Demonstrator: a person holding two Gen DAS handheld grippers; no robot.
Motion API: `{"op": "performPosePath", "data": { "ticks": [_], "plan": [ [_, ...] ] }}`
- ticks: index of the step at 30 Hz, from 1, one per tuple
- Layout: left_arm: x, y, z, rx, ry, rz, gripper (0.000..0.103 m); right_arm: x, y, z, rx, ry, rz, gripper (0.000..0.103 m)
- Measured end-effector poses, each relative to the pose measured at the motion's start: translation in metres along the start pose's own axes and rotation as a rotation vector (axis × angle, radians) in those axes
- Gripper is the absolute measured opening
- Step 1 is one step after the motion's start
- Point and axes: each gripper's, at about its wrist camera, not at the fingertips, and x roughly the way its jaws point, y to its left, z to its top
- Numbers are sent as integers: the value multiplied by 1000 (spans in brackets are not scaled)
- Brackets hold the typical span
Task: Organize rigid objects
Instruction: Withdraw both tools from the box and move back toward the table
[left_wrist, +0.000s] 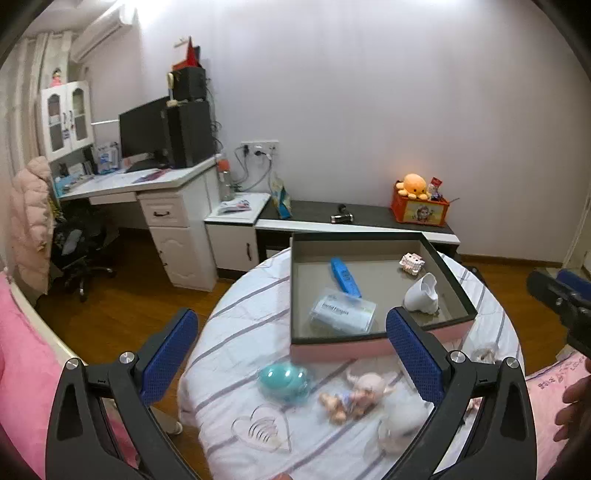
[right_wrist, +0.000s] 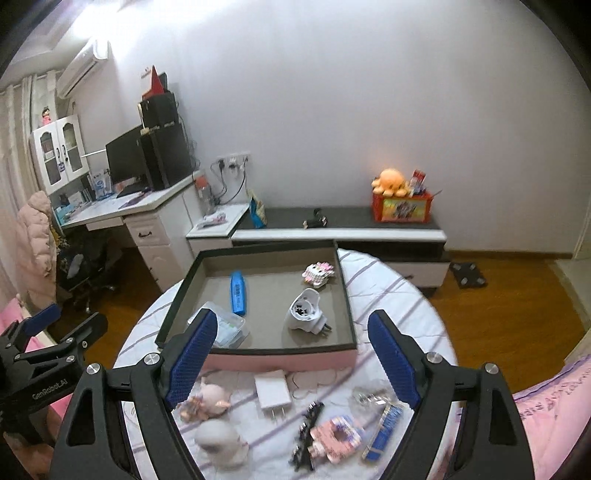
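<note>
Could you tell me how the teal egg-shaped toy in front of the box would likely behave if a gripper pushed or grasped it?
The teal egg-shaped toy looks rounded and glossy, so it would probably roll on the striped cloth when nudged. Its smooth shell may slip between pads, and it looks rigid and probably light.

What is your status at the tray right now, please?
Both grippers, left and right, open, holding nothing. Tray holds four items; white charger, doll and hair clip lie outside it. Nothing blocking.

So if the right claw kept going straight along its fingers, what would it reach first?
Probably the pink box, about at its near wall; the open right claw holds nothing. Depth is hard to judge in this fisheye view.
</note>
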Motion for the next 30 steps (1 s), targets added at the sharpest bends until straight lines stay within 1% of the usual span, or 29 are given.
{"op": "performPosePath", "data": {
  "ticks": [4, 7, 12, 14, 18, 23, 30],
  "plan": [
    [-25, 1, -15, -2, -7, 15, 103, -40, 7, -14, -26, -59, -32, 85],
    [-43, 4, -30, -14, -10, 13, 103, -63, 10, -26, -23, -84, -26, 85],
    [-66, 6, -55, -28, -1, 13, 103, -89, 14, -48, -23, -98, -30, 85],
    [-73, 5, -65, -28, 0, 26, 103, -99, 15, -60, -15, -100, -23, 85],
    [-85, 4, -84, -24, 9, 38, 103, -112, 16, -80, -2, -111, -14, 85],
    [-93, 7, -94, -22, 11, 53, 103, -119, 20, -100, -16, -98, -20, 85],
    [-97, 10, -98, -29, 13, 48, 103, -124, 19, -108, -17, -87, -30, 85]
  ]
}}
